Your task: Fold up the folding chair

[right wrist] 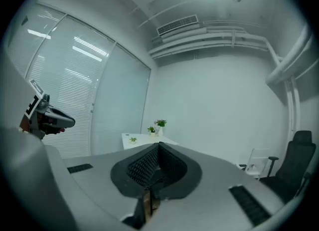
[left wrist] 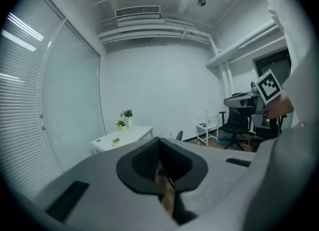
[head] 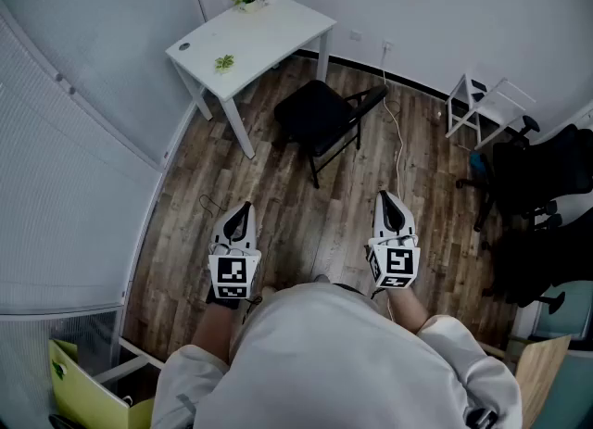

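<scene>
Both grippers — left [head: 240, 220], right [head: 393, 210] — closed tight on nothing, held well short of the chair [head: 320, 117], unfolded by the table [head: 255, 38].

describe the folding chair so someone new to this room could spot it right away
Start at the white rectangular table in the far corner. Beside it, on the wood-plank floor, stands the black folding chair, unfolded. Unlike the black wheeled office chairs at the right, it has thin straight legs and a flat seat.
</scene>
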The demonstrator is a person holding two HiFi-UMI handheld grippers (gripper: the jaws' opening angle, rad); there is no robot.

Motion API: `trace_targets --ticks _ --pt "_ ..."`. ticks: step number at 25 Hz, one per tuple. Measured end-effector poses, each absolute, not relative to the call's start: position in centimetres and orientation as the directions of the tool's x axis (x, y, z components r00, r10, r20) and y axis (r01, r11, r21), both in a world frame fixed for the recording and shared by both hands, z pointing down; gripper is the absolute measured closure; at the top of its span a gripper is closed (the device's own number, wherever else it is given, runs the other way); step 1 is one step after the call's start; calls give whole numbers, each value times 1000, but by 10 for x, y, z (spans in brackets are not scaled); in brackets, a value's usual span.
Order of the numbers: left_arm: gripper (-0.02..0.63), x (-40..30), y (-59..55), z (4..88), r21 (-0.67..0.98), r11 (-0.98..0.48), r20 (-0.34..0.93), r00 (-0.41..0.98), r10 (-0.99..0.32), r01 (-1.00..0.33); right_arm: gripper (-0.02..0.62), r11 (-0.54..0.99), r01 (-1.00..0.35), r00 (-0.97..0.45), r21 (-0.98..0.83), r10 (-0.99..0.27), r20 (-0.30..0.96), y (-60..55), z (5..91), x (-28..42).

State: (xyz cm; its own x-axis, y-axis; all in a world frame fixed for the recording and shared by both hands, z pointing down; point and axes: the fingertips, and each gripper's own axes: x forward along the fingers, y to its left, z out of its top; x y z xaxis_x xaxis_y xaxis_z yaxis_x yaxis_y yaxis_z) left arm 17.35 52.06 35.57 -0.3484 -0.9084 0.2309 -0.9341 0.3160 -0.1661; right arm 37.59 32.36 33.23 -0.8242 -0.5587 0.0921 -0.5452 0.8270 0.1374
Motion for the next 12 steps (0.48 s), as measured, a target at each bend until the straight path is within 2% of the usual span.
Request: trace_targets --ticks 12 --pt "597 192 515 359 -159 326 233 -356 -905 -932 581 830 -542 -829 132 -554 77 317 335 394"
